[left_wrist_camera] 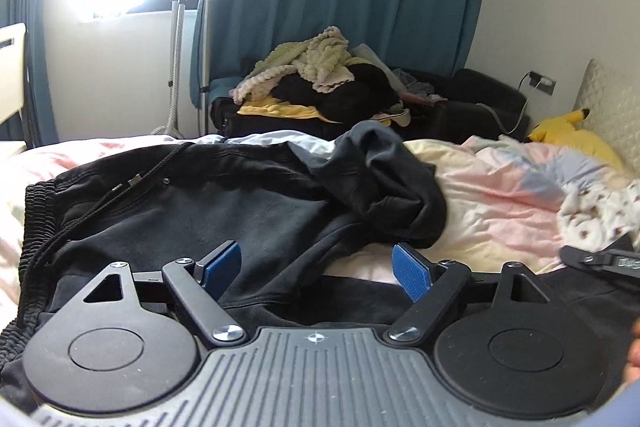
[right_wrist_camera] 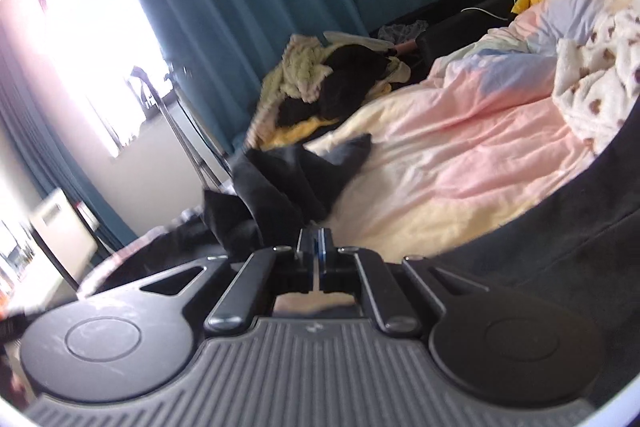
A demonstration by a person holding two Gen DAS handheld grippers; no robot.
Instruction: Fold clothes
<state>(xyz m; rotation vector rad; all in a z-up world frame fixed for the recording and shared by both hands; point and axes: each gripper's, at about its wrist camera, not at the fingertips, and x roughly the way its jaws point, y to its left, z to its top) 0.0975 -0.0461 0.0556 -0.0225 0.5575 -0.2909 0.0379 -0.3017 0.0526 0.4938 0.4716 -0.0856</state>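
Note:
A black pair of sweatpants (left_wrist_camera: 200, 211) lies across the bed, its elastic waistband (left_wrist_camera: 36, 227) and drawstring on the left. One leg is flopped back in a bunch (left_wrist_camera: 384, 171). My left gripper (left_wrist_camera: 314, 261) hovers low over the pants, open, with nothing between its blue pads (left_wrist_camera: 224, 261). My right gripper (right_wrist_camera: 318, 235) is shut, its tips right at the edge of the bunched black cloth (right_wrist_camera: 280, 179). The blurred right wrist view does not show whether any fabric is pinched. Its tip (left_wrist_camera: 600, 261) also shows at the right edge of the left wrist view.
A pastel duvet (left_wrist_camera: 500, 211) covers the bed, with a white patterned fleece (right_wrist_camera: 600, 79) and a yellow plush toy (left_wrist_camera: 568, 131) at the far right. A clothes pile (left_wrist_camera: 320, 79) sits behind the bed before teal curtains. A steamer stand (left_wrist_camera: 180, 39) is by the window.

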